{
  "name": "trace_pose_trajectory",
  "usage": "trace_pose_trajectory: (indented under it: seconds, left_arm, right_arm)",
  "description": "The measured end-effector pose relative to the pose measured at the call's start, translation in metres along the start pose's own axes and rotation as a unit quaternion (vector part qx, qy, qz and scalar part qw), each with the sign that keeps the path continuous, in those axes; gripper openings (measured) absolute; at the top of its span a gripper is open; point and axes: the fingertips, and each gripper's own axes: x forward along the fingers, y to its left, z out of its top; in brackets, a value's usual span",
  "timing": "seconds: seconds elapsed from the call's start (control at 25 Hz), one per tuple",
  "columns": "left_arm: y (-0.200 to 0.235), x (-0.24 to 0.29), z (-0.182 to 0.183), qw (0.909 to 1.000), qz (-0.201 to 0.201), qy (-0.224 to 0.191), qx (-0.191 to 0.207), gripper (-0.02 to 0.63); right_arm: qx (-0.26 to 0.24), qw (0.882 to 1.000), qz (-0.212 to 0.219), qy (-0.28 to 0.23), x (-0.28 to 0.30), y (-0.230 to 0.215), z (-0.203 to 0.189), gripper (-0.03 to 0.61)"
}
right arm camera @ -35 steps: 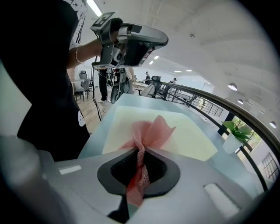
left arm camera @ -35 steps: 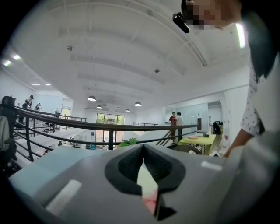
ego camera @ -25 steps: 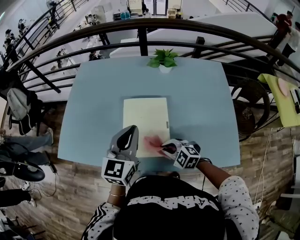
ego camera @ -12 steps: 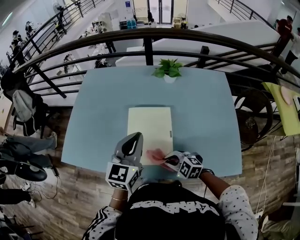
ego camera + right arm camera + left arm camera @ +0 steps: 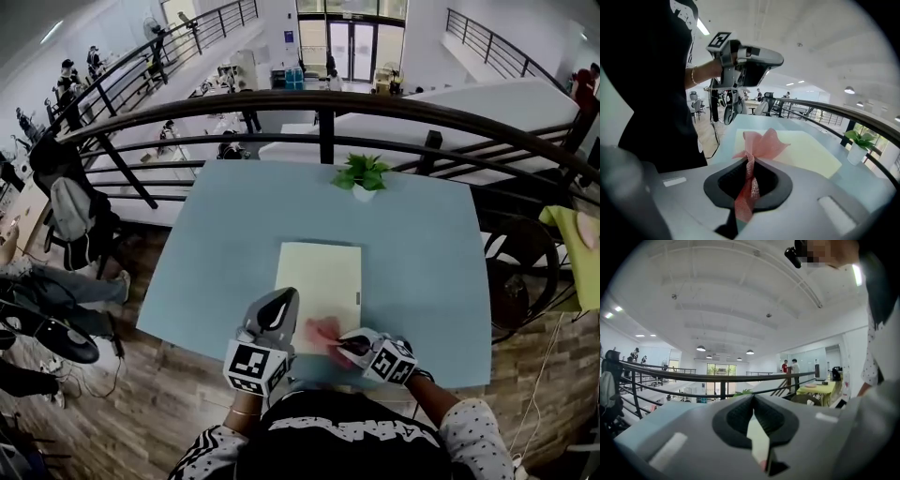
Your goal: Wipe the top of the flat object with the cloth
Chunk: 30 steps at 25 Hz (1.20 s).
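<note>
Right gripper view: right gripper (image 5: 749, 164) clenched on pink cloth (image 5: 763, 143) at 6 o'clock edge of sheet (image 5: 319, 272); left gripper (image 5: 279, 302) closed, empty.

You wear a black top (image 5: 328, 445) with white lettering; at 5 o'clock your right sleeve (image 5: 473, 436) is white with dark specks, at 7 o'clock the left sleeve (image 5: 200, 452) is black with white stripes. A thin bracelet (image 5: 693, 75) circles your left wrist.

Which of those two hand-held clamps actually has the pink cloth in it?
The right gripper: the pink cloth is pinched between its jaws, at the pale board's near edge. The left gripper has its jaws together, empty.
</note>
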Motion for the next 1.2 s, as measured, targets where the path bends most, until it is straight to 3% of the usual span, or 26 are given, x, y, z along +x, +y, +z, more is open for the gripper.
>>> trace_pose_trajectory:
  seconds: [0.32, 0.52, 0.76, 0.96, 1.2]
  left_arm:
    - [-0.002, -0.01, -0.001, 0.9998, 0.011, 0.019, 0.004, 0.0]
    - [-0.006, -0.009, 0.005, 0.9997, 0.014, 0.006, 0.019, 0.0]
    - [-0.008, -0.008, 0.005, 0.9996, 0.018, 0.006, 0.02, 0.0]
    - [-0.005, -0.009, 0.004, 0.9996, 0.023, 0.007, 0.016, 0.0]
    - [-0.004, -0.007, 0.006, 0.9996, 0.023, 0.003, 0.017, 0.0]
  right_arm:
    - [0.087, 0.987, -0.085, -0.109, -0.031, -0.04, 0.052, 0.021]
    - [0.142, 0.963, -0.128, -0.187, -0.059, -0.062, 0.08, 0.021]
    - [0.172, 0.938, -0.16, -0.255, -0.083, -0.079, 0.105, 0.021]
    - [0.165, 0.931, -0.172, -0.275, -0.09, -0.084, 0.116, 0.021]
    - [0.154, 0.935, -0.161, -0.277, -0.089, -0.079, 0.117, 0.02]
